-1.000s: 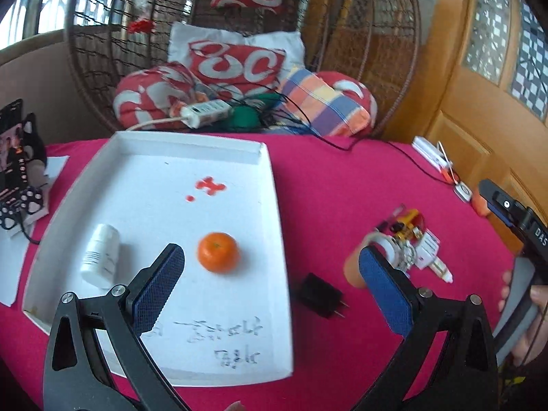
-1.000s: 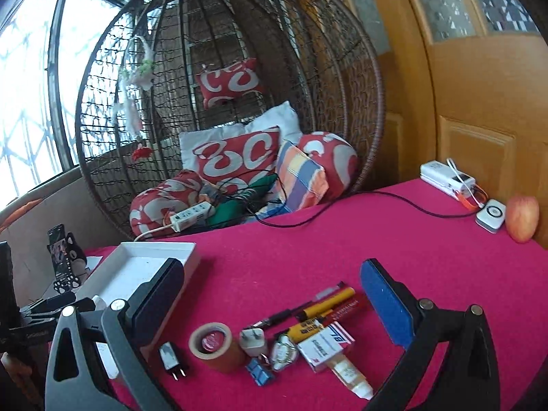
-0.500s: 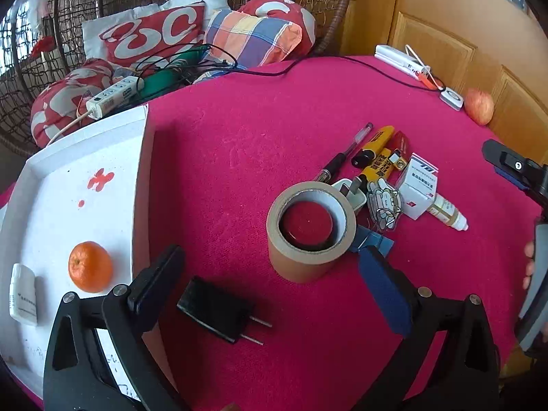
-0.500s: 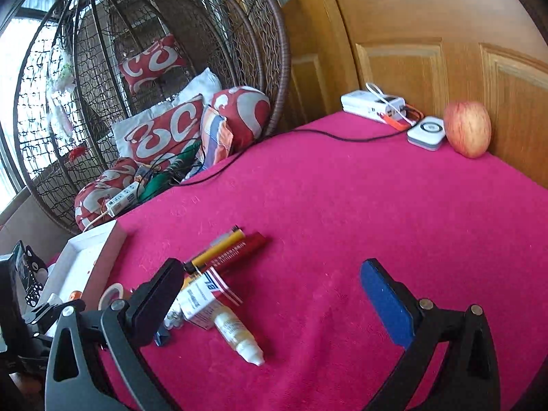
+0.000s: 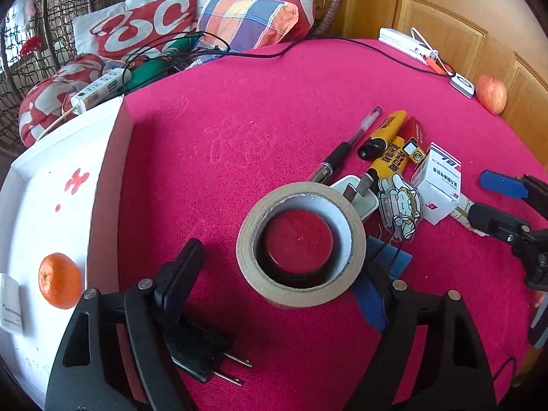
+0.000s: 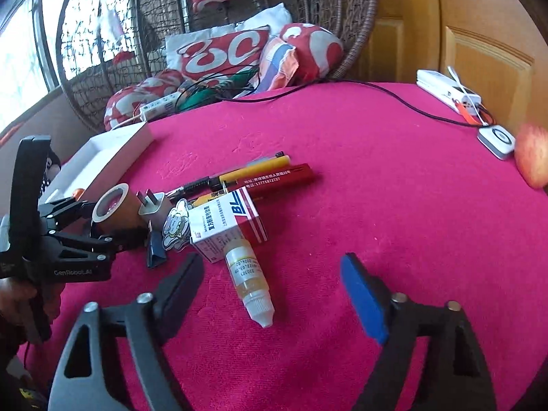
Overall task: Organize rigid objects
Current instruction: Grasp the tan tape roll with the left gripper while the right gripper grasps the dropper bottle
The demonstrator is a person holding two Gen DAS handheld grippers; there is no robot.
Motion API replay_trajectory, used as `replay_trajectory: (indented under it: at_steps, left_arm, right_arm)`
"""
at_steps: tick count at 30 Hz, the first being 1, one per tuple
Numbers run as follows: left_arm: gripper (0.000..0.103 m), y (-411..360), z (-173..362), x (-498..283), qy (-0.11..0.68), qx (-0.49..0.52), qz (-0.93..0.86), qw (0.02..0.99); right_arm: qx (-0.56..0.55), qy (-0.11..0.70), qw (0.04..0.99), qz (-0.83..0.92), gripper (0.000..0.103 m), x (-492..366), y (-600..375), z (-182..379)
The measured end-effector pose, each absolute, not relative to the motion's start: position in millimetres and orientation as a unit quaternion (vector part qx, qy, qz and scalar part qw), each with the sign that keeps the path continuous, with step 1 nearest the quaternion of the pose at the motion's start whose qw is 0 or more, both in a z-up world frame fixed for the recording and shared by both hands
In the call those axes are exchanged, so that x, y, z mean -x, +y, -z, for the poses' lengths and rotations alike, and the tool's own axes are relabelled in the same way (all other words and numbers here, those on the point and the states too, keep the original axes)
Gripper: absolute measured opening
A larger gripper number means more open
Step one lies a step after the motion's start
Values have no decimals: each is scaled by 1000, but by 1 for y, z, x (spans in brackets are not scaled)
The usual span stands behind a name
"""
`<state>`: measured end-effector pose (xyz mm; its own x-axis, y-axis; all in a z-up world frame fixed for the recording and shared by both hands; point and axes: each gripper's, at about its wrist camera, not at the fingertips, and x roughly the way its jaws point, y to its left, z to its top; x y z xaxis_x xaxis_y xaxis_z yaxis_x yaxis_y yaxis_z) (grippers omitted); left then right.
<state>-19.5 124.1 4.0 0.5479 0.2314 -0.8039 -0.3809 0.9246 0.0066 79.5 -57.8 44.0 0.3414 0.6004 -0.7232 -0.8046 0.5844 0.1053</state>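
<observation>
Left claw (image 5: 279, 274): matte black plastic frame, triangular cut-outs in each arm, silver round screws at the knuckles, blue pad showing on one finger, the other looks black from this angle. Right claw (image 6: 270, 284): same build, black arms with cut-outs, silver screws, blue pad (image 6: 363, 303) on the lower-right finger. In the right wrist view, left edge, the other claw's body carries white "GenRobot.AI" lettering; skin of the hand (image 6: 15, 303) gripping it is partly visible.

wicker chair (image 6: 219, 34) — cushions (image 5: 150, 24) | wooden door (image 6: 479, 34) | daylit window (image 6: 20, 51)
</observation>
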Motion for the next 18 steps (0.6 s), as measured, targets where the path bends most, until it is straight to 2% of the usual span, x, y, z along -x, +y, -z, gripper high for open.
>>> replay_trajectory:
  at_steps: [2, 5, 6, 7, 8, 9, 10, 11, 18]
  left_arm:
    - [83, 124, -4, 19, 441, 86, -175, 876]
    - [82, 126, -4, 19, 439, 90, -174, 877]
    - [80, 126, -4, 19, 436, 91, -175, 878]
    - [72, 125, -5, 20, 433, 94, -171, 880]
    - [62, 124, -5, 20, 431, 95, -166, 882]
    - [55, 121, -6, 21, 429, 95, -158, 884]
    - [50, 119, -8, 20, 428, 92, -157, 885]
    - [50, 116, -8, 20, 428, 82, -163, 885]
    - [50, 115, -24, 31, 402, 85, -167, 896]
  right_arm:
    - [149, 376, 803, -437, 66, -81, -55, -42]
    - [179, 374, 794, -445, 62, -75, -49, -38]
    - [187, 371, 790, -450, 55, -73, -47, -37]
    - [196, 370, 788, -452, 50, -71, -44, -37]
    - [208, 370, 784, -452, 39, -69, -41, -35]
    - [215, 368, 786, -448, 33, -69, -39, -34]
    - [220, 365, 788, -444, 24, -68, -39, -34]
    - [217, 365, 789, -444, 18, -68, -39, -35]
    - [180, 368, 797, -444, 18, -68, -51, -41]
